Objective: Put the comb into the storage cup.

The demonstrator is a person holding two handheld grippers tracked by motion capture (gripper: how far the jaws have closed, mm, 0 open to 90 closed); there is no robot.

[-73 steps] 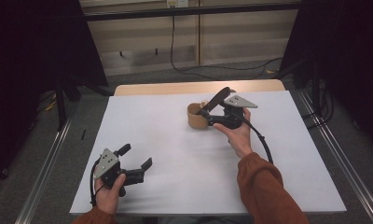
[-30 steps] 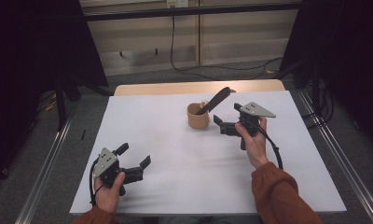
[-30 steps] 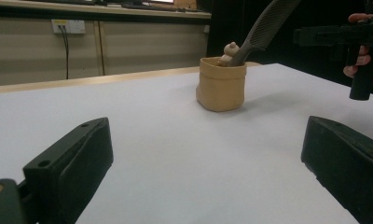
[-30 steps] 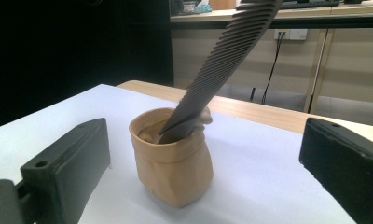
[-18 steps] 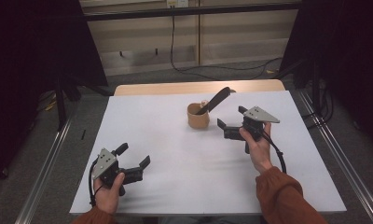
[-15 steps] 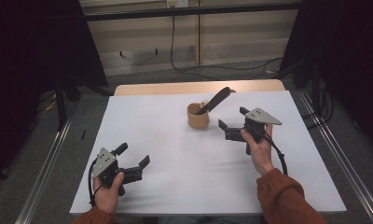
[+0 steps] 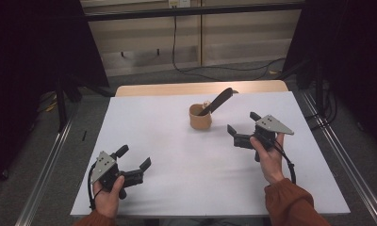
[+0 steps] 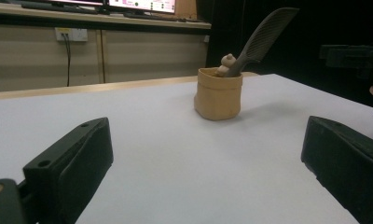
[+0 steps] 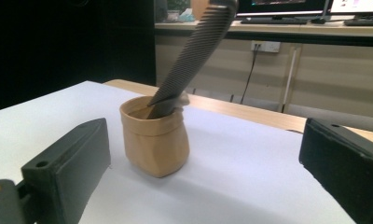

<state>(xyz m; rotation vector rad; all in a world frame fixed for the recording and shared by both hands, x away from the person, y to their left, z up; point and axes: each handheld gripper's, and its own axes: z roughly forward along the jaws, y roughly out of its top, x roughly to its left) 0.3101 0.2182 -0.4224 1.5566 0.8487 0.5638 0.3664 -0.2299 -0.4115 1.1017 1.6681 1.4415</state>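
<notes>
The right gripper (image 7: 241, 130) stands with its jaws wide apart and nothing between them, drawn back to the right of the tan pouch (image 7: 200, 117) it was pressed against moments ago. The dark comb (image 7: 217, 100) now stands in that pouch, leaning up and out over the rim beside a small pale thing (image 8: 228, 60), so the placing looks done. The left gripper (image 7: 134, 157), equally wide and empty, has stayed at the near left of the white table (image 7: 177, 179).

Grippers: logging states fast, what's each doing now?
Left gripper: open, empty, near the table's front.
Right gripper: open, empty, beside the pouch holding the comb.
</notes>
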